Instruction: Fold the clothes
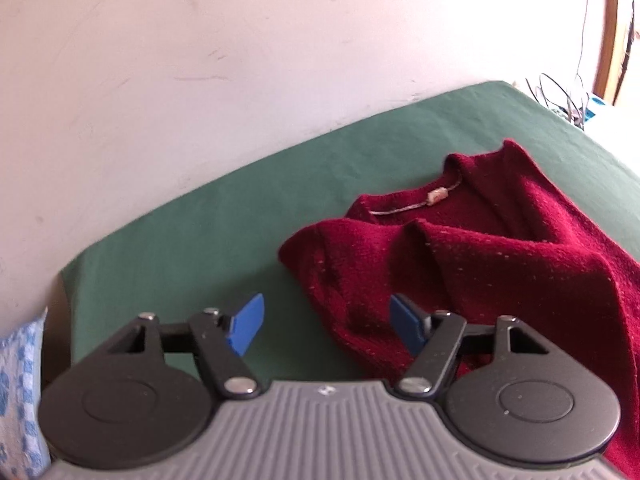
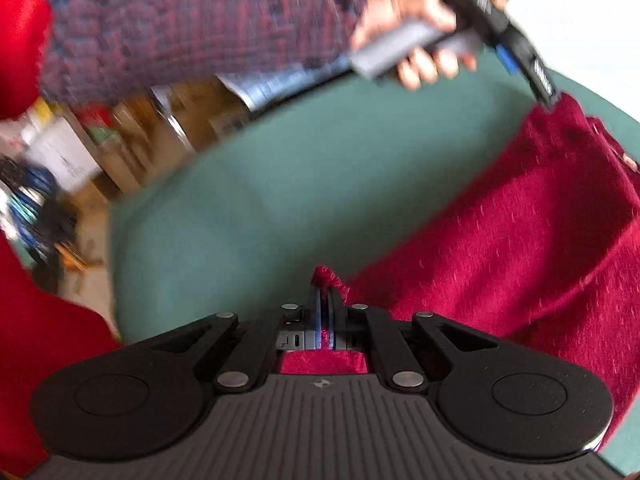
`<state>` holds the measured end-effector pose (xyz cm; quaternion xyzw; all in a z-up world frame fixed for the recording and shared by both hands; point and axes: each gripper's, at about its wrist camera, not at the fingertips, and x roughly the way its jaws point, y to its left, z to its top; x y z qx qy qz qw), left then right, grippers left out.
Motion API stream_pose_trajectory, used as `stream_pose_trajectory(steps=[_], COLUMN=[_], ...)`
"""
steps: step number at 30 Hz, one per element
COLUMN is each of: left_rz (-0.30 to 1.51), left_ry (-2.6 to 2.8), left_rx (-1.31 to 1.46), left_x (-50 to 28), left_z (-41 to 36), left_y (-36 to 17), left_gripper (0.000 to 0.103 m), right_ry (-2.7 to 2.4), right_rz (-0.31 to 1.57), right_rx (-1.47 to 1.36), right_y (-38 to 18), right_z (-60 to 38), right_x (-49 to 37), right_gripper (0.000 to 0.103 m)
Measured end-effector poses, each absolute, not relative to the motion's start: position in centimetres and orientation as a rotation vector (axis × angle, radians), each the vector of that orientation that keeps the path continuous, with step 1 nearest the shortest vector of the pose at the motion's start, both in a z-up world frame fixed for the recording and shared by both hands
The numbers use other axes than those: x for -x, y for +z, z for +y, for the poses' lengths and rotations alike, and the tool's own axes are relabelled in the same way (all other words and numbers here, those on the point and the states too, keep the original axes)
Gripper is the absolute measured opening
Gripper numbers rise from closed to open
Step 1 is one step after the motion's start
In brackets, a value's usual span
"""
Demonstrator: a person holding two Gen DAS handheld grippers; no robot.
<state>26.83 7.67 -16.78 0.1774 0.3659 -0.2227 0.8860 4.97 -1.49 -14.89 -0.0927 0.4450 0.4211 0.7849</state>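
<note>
wall (image 1: 240, 60): plain white, scuffed | green cloth (image 1: 200, 240): covers surface | shelves (image 2: 100, 140): cluttered, blurred

A dark red sweater (image 1: 500, 248) (flecked with pale specks) lies on a plain green bench (image 1: 224, 224). The sleeve (image 2: 192, 24) is plaid, red and blue-grey. The left gripper (image 1: 326, 322) has blue pads, black arms.
</note>
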Motion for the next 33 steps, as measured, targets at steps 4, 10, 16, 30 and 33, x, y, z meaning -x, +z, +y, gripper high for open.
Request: stream_pose_trajectory(steps=[4,10,16,30,33], left_rz=[0.766,0.806,0.842,0.863,0.909], left_ry=[-0.441,-0.454,-0.451,-0.472,-0.540], left_rx=[-0.366,-0.331,-0.319,-0.293,-0.226], left_x=[-26.9,-28.3,-29.6,-30.2,-30.5], left_z=[5.3,2.8,2.5,3.7,4.2], left_y=[-17.5,-18.7,-19.1,-19.1,-19.1], left_gripper=[0.080,0.083,0.089,0.062,0.078], right_ry=[0.798,0.679,0.639,0.599,0.594], right_rz=[1.002,1.017,1.025,0.961,0.958], right_rx=[0.241,0.255,0.248,0.284,0.269], right_y=[-16.5,-17.6,-18.2,-16.9,-16.8], right_z=[-0.6,0.0,0.0,0.1,-0.1], right_x=[-4.5,-3.7,-3.5,-3.0,-3.0], right_gripper=[0.003,0.003,0.003,0.003,0.003])
